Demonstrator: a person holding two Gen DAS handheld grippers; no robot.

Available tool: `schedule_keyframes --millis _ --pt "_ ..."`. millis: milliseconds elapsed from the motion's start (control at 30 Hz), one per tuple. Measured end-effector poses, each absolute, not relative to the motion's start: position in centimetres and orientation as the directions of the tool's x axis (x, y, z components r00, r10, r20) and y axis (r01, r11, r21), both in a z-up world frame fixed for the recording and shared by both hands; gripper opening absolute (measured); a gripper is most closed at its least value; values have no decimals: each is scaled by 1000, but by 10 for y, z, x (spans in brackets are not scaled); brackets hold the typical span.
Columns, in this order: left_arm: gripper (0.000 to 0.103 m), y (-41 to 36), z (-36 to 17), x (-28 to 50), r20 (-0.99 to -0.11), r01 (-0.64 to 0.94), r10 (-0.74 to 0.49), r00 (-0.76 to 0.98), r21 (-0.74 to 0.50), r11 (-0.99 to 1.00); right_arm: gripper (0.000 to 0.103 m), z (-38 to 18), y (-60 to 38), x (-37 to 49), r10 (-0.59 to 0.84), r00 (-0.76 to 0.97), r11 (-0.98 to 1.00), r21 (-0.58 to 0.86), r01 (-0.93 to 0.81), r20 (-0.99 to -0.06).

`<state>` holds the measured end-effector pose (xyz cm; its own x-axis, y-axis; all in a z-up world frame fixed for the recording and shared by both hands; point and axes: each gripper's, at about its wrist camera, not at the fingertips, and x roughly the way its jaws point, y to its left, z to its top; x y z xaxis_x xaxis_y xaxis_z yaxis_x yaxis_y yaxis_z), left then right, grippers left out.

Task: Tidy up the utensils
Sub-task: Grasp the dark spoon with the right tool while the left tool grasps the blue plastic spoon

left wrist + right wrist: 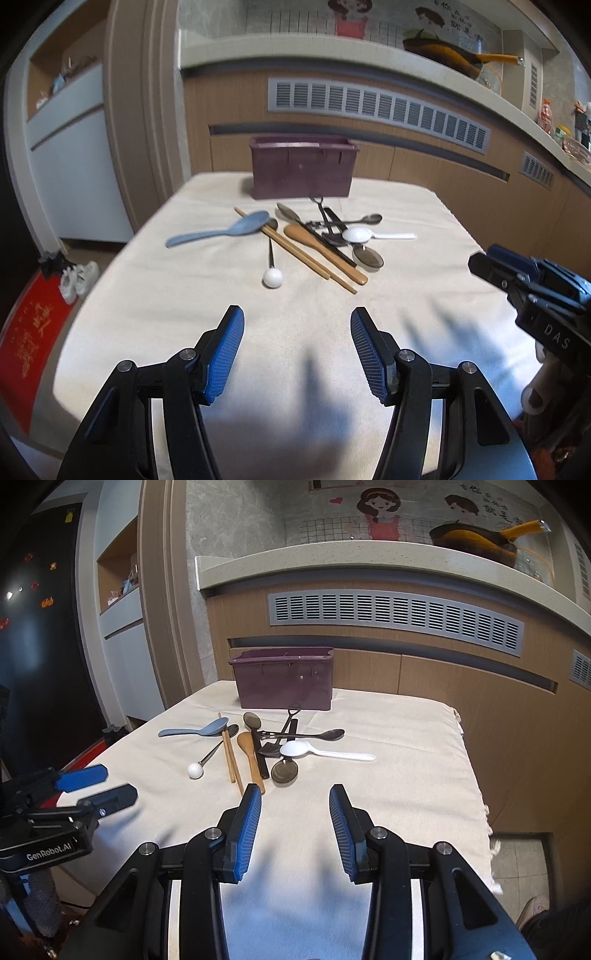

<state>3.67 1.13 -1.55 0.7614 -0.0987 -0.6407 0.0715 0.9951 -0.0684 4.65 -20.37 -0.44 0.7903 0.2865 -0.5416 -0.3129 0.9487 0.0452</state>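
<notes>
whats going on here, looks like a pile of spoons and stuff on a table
A person holds a two-finger gripper in each hand over a cloth-covered table. The left gripper and right gripper are both open and empty, short of the pile. Nothing has been sorted: a blue spoon, chopsticks, a wooden spoon, a white plastic spoon and several dark utensils lie jumbled in front of a purple bin.

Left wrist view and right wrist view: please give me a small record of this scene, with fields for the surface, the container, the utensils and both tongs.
surface: table with cream cloth
container: purple bin, upright at the far side, contents not visible
utensils: loose pile in front of the bin, including blue spoon, white spoon, wooden spoon, chopsticks
left tongs: open, holding nothing
right tongs: open, holding nothing
</notes>
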Motion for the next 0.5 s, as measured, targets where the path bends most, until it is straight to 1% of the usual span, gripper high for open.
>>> schedule_keyframes --millis 233,300,400,467,500 --pt "61 20 -21 85 -692 97 -165 703 -137 986 37 5 -192 90 276 794 940 -19 -340 -541" --pt "61 25 -18 103 -695 106 -186 695 -157 982 37 6 -188 108 276 788 936 -33 -351 -549" --pt "61 34 -11 127 -681 120 -192 707 -152 981 36 4 -179 134 277 780 925 -65 -375 -561" --pt "61 41 -7 147 -669 173 -246 702 -175 969 36 2 -174 152 286 765 916 -70 -396 -577" --pt "61 47 -7 160 -665 218 -314 678 -226 949 36 0 -172 160 291 757 912 -69 -404 -585"
